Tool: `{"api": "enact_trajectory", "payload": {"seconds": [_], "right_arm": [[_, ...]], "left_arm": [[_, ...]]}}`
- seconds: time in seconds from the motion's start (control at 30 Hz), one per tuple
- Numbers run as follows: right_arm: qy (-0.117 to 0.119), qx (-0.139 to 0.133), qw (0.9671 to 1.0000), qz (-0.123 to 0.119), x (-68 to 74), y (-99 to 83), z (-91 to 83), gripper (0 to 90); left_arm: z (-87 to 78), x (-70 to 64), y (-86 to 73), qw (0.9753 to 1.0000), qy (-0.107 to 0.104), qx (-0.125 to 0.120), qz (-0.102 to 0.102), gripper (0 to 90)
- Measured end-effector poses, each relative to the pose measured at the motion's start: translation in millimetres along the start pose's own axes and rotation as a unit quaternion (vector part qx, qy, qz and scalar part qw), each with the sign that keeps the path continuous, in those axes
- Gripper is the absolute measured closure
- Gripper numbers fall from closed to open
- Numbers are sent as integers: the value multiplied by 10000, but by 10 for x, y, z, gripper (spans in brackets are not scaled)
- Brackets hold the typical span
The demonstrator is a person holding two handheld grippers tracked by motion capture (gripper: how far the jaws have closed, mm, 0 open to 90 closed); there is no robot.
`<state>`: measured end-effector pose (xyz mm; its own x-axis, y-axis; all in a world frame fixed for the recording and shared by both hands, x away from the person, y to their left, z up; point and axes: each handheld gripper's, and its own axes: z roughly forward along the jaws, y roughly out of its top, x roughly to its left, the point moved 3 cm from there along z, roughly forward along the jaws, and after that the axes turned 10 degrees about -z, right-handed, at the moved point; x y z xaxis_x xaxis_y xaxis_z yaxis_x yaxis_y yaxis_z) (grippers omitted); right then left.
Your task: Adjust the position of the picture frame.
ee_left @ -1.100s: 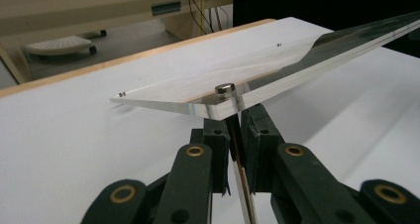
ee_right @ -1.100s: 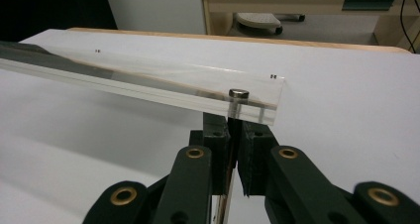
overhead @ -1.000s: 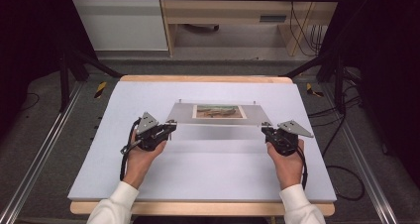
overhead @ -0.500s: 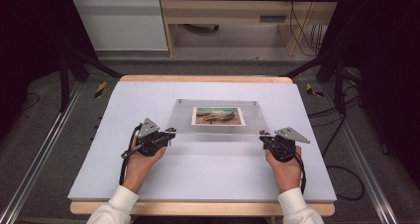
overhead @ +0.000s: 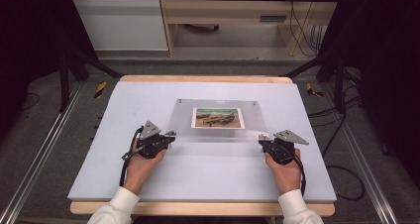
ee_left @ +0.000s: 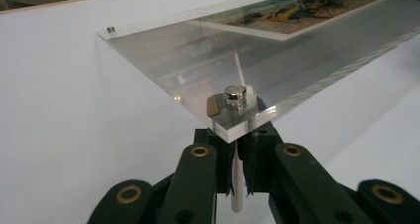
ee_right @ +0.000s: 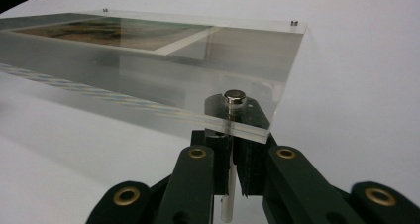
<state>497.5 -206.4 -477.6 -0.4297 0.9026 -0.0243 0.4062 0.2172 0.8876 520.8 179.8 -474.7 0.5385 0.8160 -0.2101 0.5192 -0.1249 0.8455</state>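
I have drawn my left gripper (overhead: 170,135) and right gripper (overhead: 263,139) back toward me, tipping the acrylic photo frame (overhead: 218,120) from nearly edge-on to almost flat, its photo (overhead: 217,118) facing up.

Bright, even light; dim surroundings

I see bare table (overhead: 208,179) on every side of the acrylic frame (overhead: 218,119); only it blocks mid-table.
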Motion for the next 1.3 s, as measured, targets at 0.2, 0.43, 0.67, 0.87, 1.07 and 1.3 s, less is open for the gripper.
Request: {"api": "enact_trajectory", "payload": {"seconds": [0.2, 0.43, 0.67, 0.87, 1.07, 1.3], "right_arm": [[10, 139, 9999, -27, 11, -39, 15, 851], [34, 176, 9998, -111, -1, -47, 37, 851], [43, 268, 9995, -147, -10, -74, 65, 851], [44, 336, 9993, -181, -16, -93, 82, 850], [26, 408, 9990, -201, -19, -114, 99, 849], [15, 409, 9990, -191, -23, -112, 103, 848]], "left_arm": [[15, -1, -35, 10000, 28, 57, -12, 836], [23, -10, -47, 9999, 100, 45, -9, 837], [41, -11, -80, 9999, 104, 108, -11, 838], [58, -10, -110, 9998, 68, 202, -15, 838], [74, -17, -130, 9995, 115, 281, 21, 837], [77, -24, -133, 9996, 120, 272, 29, 837]]}}
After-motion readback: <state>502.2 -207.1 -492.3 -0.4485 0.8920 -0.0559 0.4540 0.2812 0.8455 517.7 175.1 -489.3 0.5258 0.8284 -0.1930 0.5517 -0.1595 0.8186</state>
